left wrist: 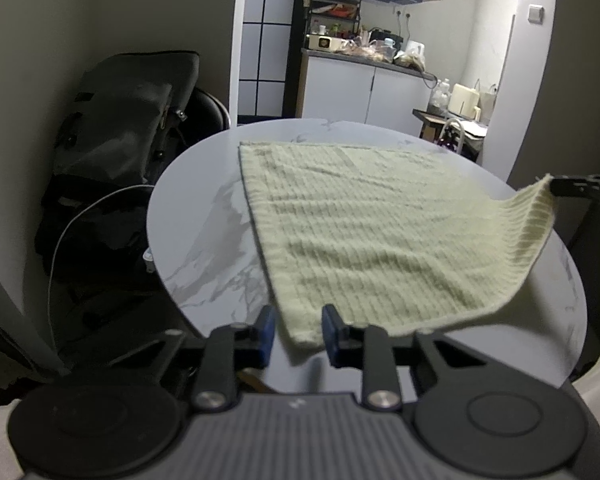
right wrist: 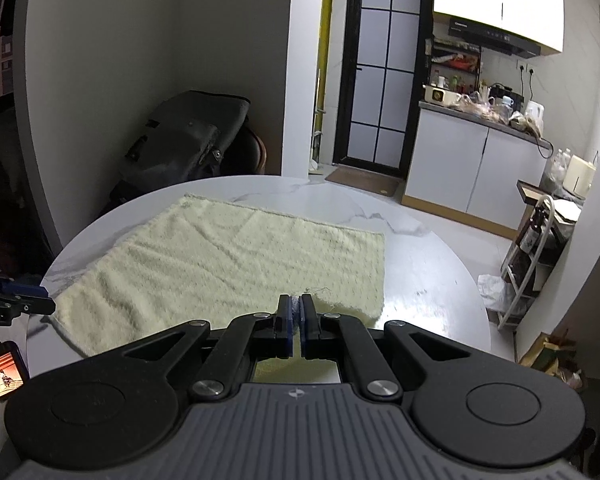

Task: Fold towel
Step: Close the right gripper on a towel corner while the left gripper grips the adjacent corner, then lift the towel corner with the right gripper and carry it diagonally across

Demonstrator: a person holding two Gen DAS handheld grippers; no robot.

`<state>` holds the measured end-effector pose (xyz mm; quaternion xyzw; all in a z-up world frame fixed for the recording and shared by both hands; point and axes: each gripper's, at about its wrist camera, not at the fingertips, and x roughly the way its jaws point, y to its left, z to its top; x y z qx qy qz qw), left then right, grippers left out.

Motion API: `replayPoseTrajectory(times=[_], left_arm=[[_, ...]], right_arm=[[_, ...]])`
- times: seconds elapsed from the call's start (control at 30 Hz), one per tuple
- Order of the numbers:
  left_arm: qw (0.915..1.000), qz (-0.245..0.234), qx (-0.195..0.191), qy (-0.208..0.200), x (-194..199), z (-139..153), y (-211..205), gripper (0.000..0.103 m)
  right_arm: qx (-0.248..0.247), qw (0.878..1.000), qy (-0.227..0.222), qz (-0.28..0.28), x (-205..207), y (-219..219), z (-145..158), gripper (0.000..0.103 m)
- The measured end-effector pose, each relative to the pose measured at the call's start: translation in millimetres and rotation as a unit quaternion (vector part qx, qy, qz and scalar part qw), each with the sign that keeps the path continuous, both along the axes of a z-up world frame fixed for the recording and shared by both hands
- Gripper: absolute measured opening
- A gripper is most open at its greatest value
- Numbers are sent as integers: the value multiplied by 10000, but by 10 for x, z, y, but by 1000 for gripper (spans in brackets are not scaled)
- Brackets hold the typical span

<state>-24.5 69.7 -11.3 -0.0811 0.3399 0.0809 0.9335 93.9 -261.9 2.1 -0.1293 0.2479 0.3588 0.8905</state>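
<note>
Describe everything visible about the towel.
The towel is pale yellow-green ribbed terry, one rectangular layer spread mostly flat on the round marble-look table. Its near right corner is lifted off the tabletop, pinched by the shut right gripper. Its near left corner lies between the blue pads of the open left gripper, not yet clamped. The far edge lies flat, slightly wrinkled.

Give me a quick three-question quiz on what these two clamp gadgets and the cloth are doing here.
1. True or false: the right gripper is shut on the towel.
2. The left gripper is: A) open around the towel's near corner, B) shut, C) out of view.
3. Fill in: the towel lies on a round ____.

Key: 1 true; 2 A; 3 table.
</note>
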Motion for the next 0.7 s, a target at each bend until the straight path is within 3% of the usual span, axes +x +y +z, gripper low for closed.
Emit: replayPoseTrajectory(times=[0.7], left_arm=[[9996, -226, -124, 111, 62, -74, -11, 20]], right_arm=[[79, 9981, -480, 388, 259, 599, 306, 4]])
